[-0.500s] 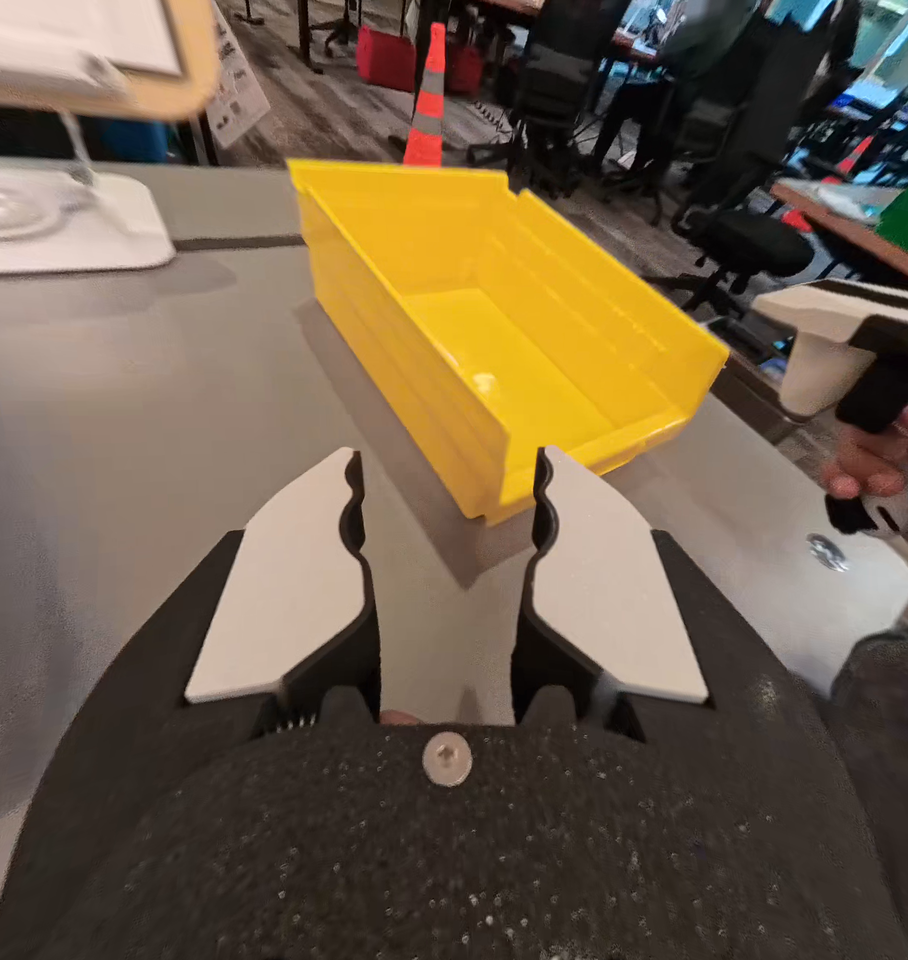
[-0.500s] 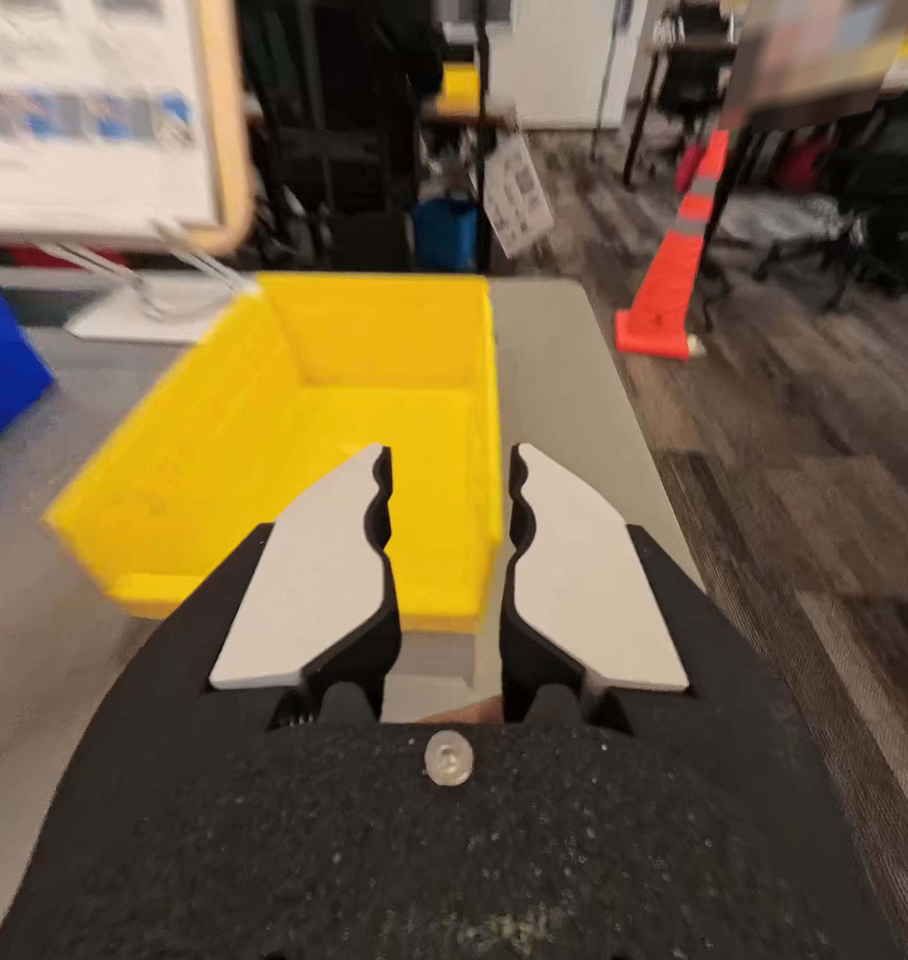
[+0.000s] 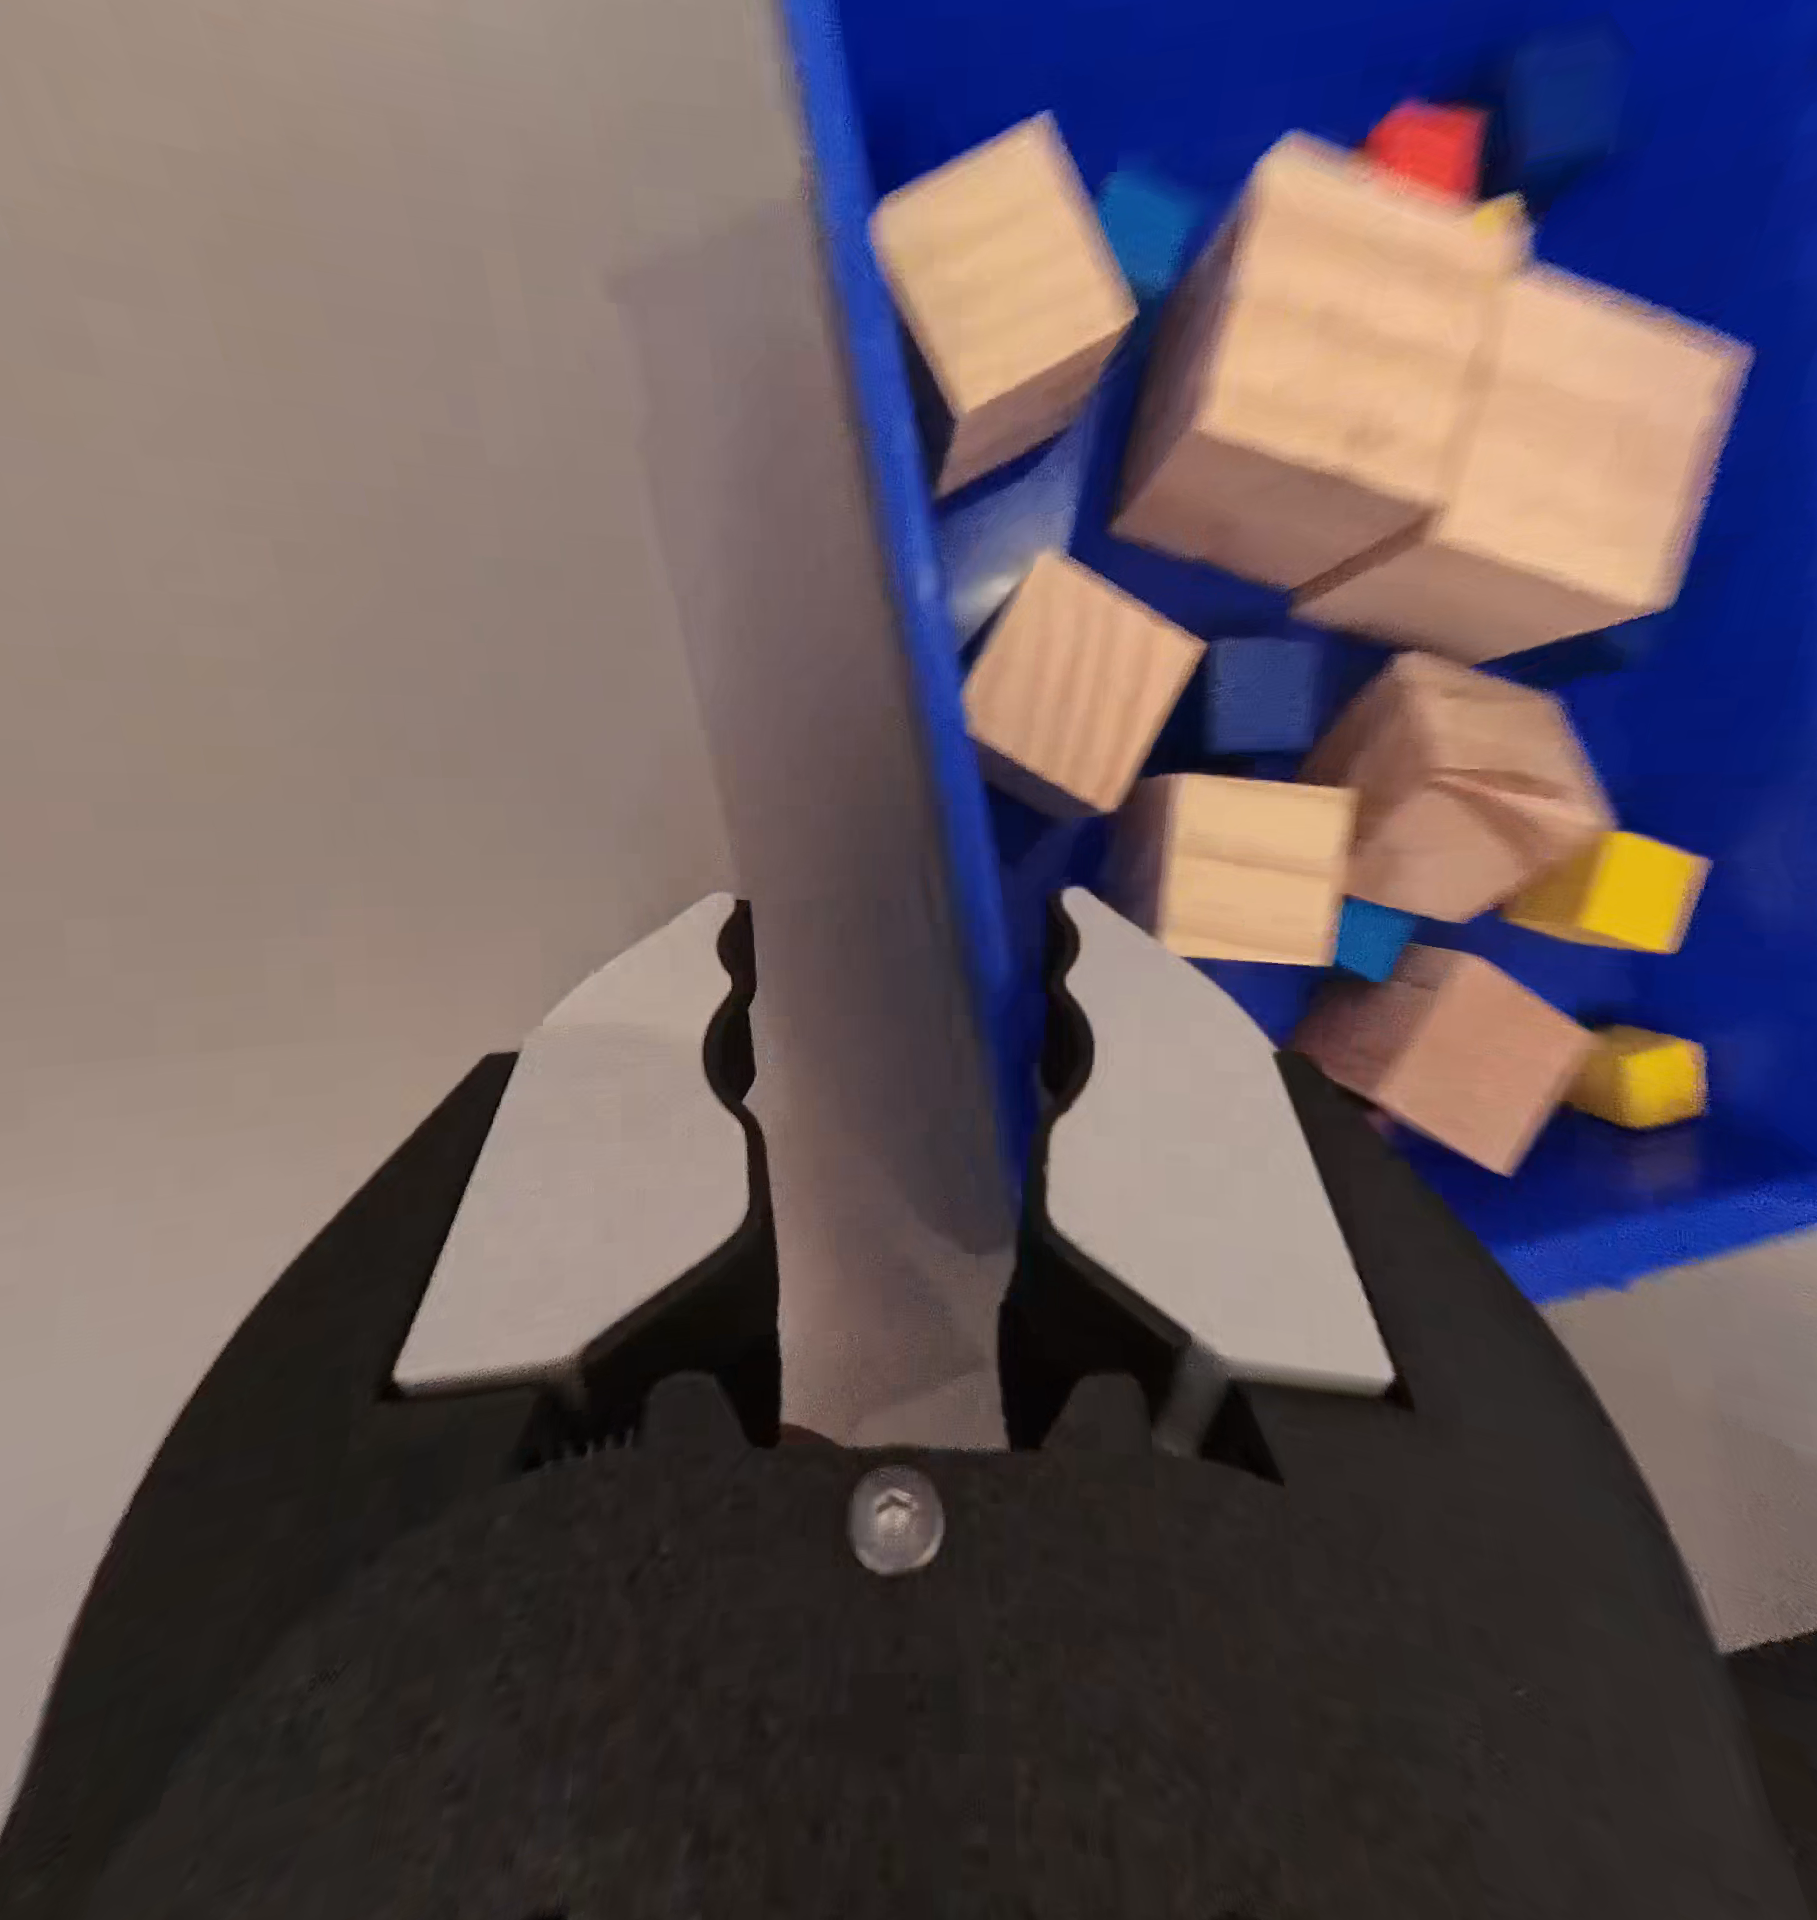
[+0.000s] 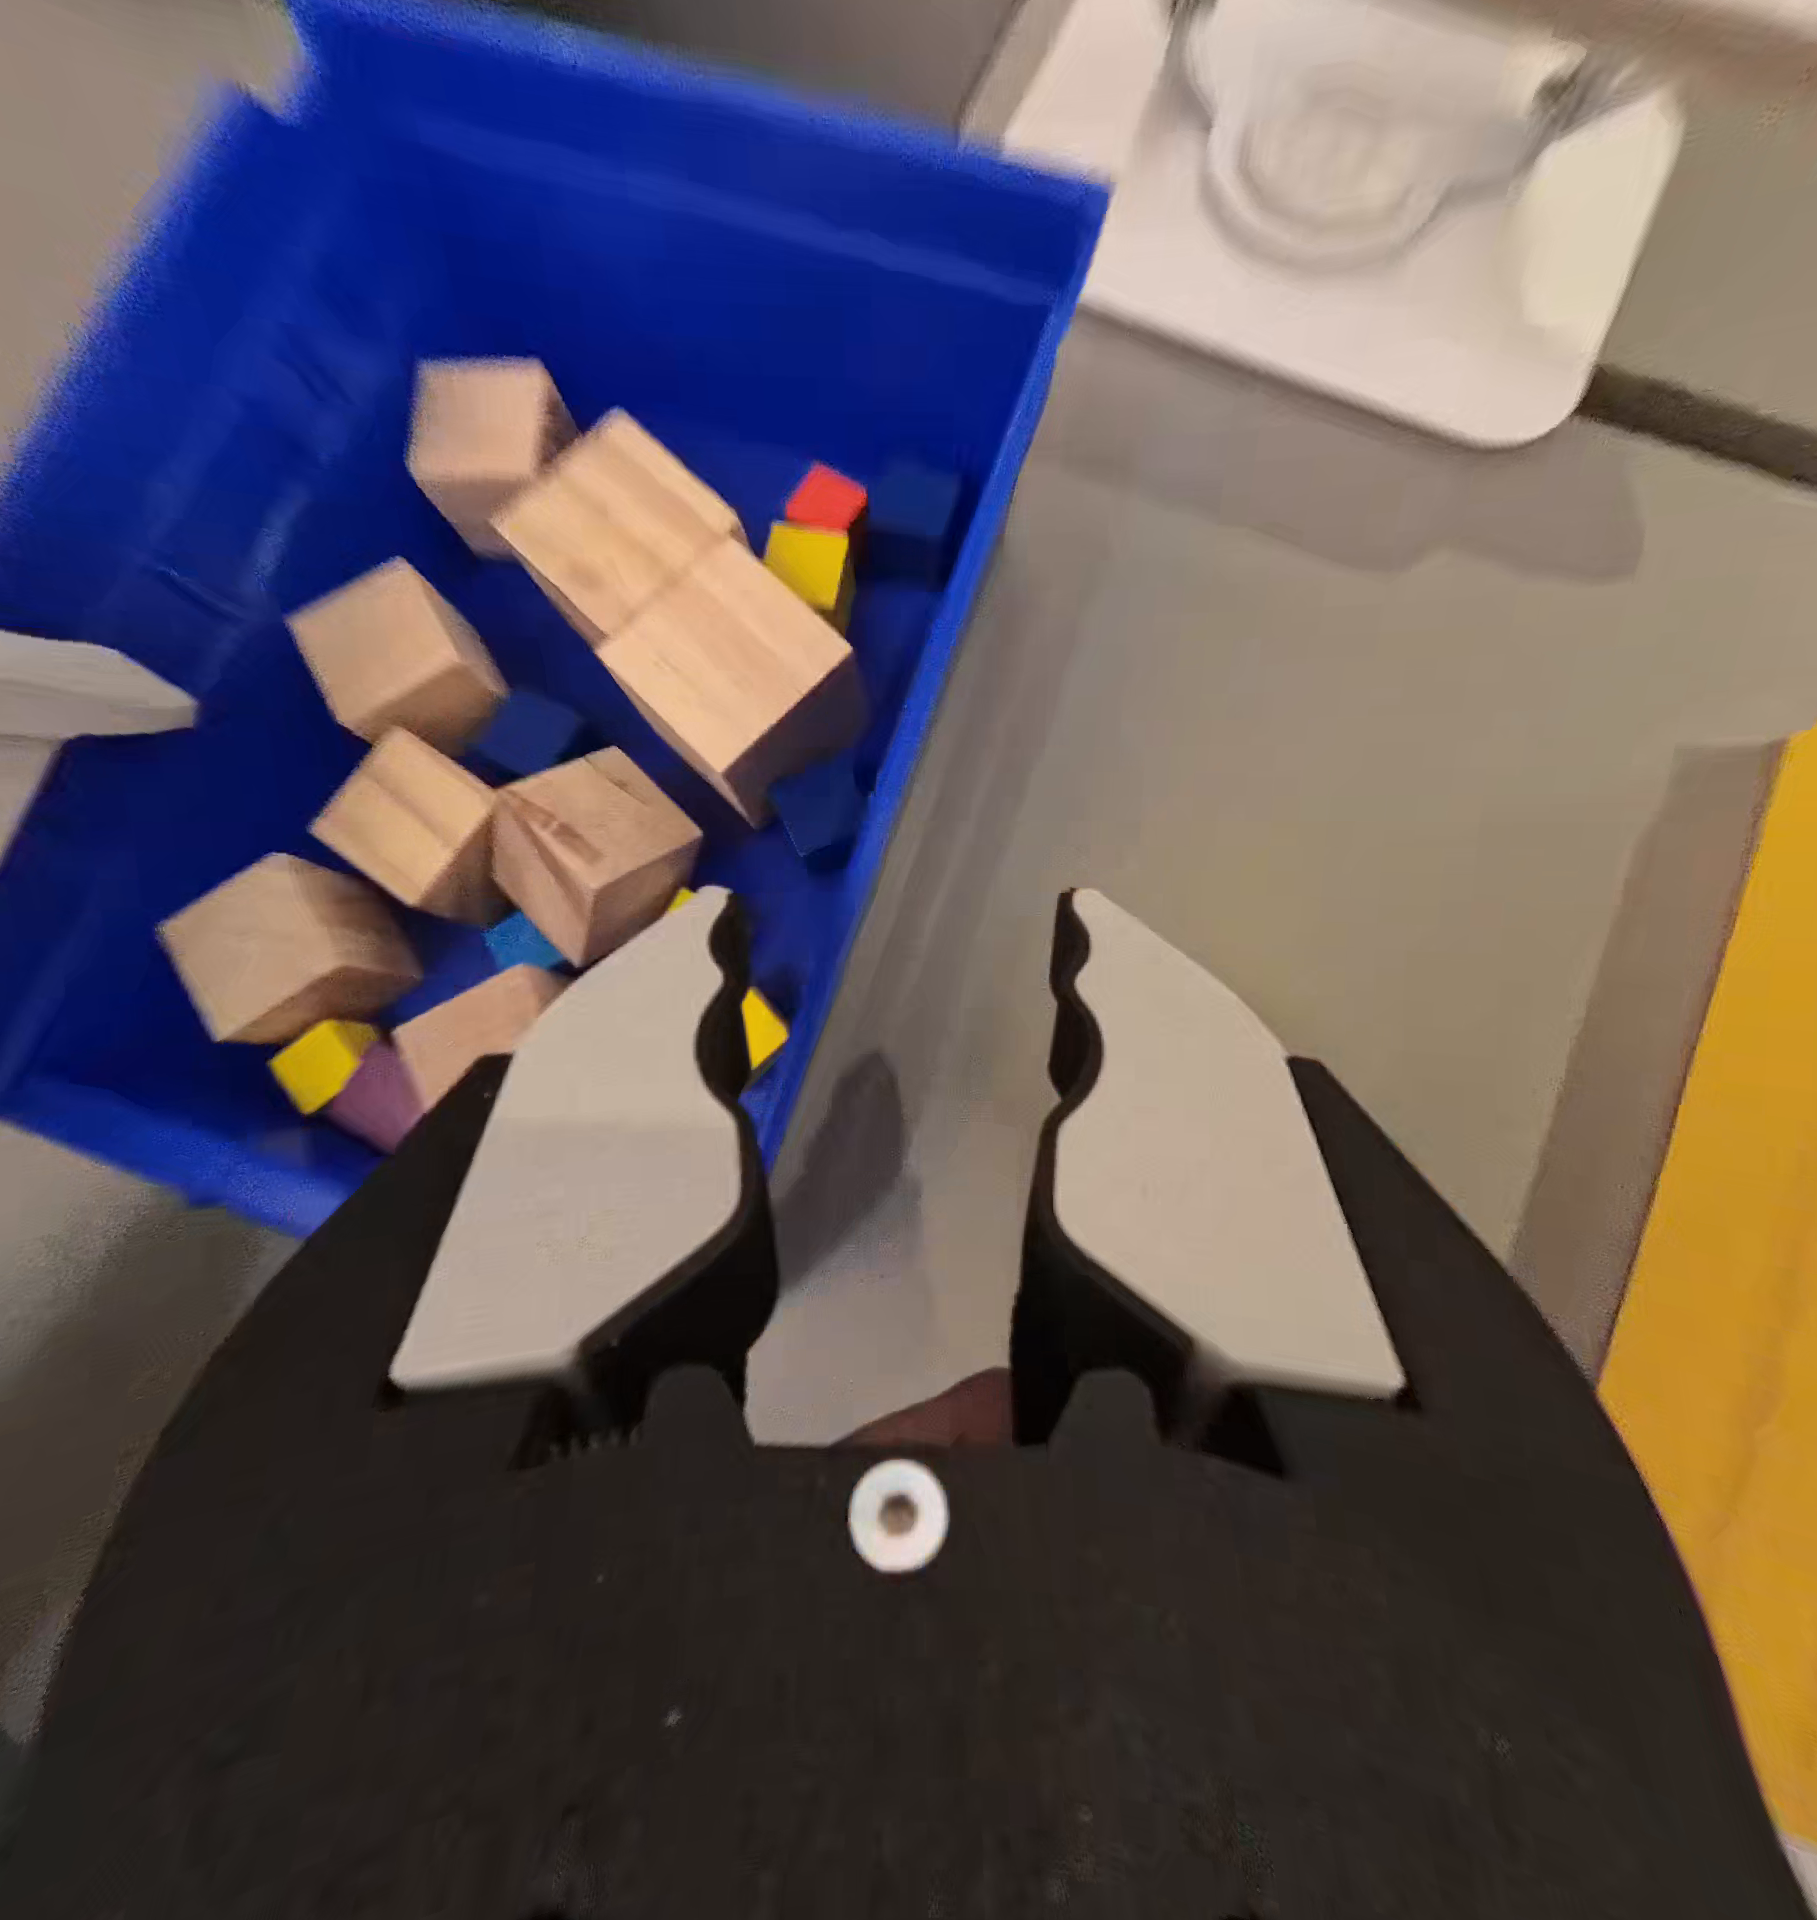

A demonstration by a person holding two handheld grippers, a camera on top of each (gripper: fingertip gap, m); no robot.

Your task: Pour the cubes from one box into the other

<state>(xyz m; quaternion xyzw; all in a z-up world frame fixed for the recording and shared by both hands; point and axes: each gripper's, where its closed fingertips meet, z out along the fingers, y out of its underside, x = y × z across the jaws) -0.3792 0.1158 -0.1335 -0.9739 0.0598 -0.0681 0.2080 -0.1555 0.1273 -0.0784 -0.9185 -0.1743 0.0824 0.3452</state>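
- Heads up, both views are smeared with motion blur, so the small stuff is hard to read. The blue bin [image 3: 1714, 727] runs off the top and right edges of your left wrist view, and its left corner is cut off in the right wrist view.
- Your right gripper's left finger [image 4: 613, 1143] covers the bin's near corner and part of a wooden cube there.
- The yellow bin [image 4: 1756, 1195] only shows as a strip at the right edge, so you can't see what's in it.
- Blue bin holds the cubes: a bunch of big plain wooden cubes [image 4: 717, 644] plus small painted ones, red [image 4: 826, 497], yellow [image 3: 1610, 894], blue, and one purple [image 4: 374, 1101].
- Your left gripper [image 3: 899, 914] is spread wide with nothing in it, straddling the bin's left wall.
- Your right gripper [image 4: 893, 914] is spread wide too, over the grey table [image 4: 1299, 727] just beside the bin's right wall.
- A white stand base [image 4: 1319, 239] sits behind the bin.
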